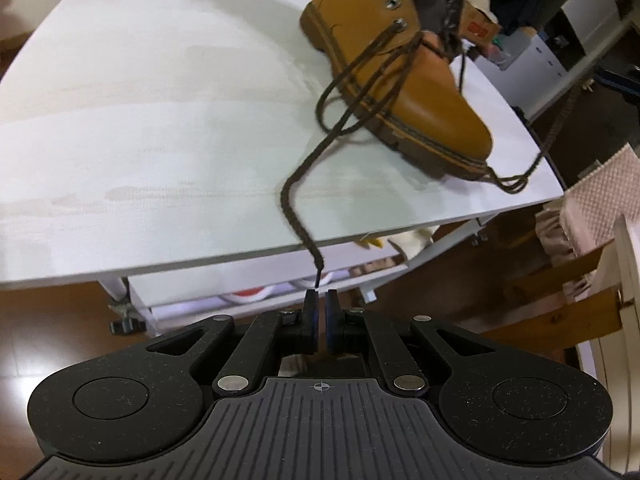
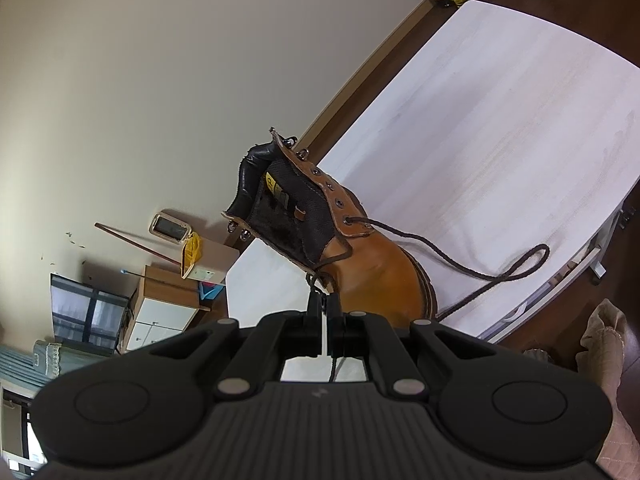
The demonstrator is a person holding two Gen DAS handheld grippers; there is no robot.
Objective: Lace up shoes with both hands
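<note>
Pinching the lace tip (image 1: 317,280), the closed left gripper (image 1: 320,294) draws the brown bootlace (image 1: 294,184) taut from the tan boot (image 1: 412,80) ahead on the surface (image 1: 160,120), while the right gripper (image 2: 324,300) clamps the other lace end (image 2: 318,280), likely readying both for threading.

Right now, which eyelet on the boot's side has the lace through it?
The lowest eyelet, nearest the toe: the brown lace runs out of it. The three eyelets above it on the tan boot stand bare.
</note>
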